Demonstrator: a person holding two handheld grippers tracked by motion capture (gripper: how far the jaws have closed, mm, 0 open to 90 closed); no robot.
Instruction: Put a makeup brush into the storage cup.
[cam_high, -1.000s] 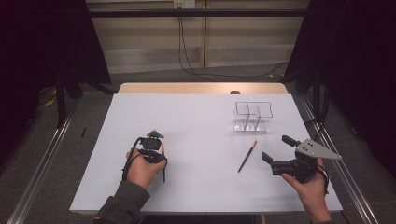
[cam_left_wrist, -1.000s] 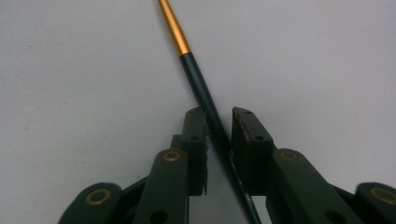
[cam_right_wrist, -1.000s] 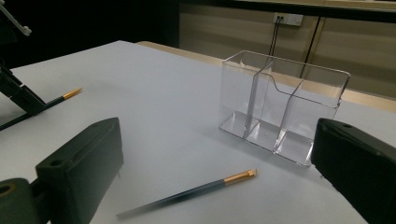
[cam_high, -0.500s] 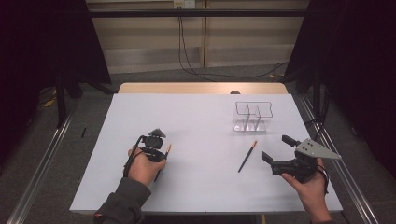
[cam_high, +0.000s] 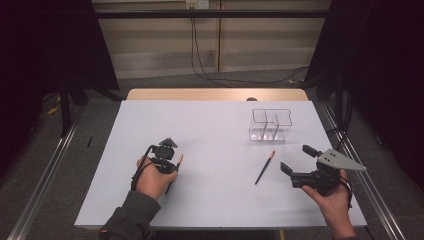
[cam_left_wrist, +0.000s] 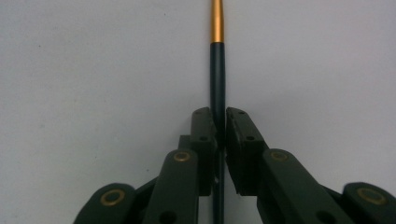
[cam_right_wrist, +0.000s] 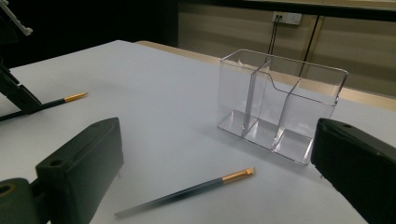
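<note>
My left gripper (cam_left_wrist: 220, 122) has its jaws clenched on a dark gold-tipped chopstick (cam_left_wrist: 217, 70); right gripper (cam_high: 300, 161) jaws hang released near the second chopstick (cam_high: 264, 168).

Your dark chopstick (cam_left_wrist: 217, 74) with the gold-coloured end runs straight up the middle of the left gripper view, clamped between the left tool's (cam_left_wrist: 220, 122) pads, its gold end at the top edge. In the high view it (cam_high: 178, 161) lies low on the white surface (cam_high: 210, 130), left of centre, gold end pointing to the upper right.
</note>
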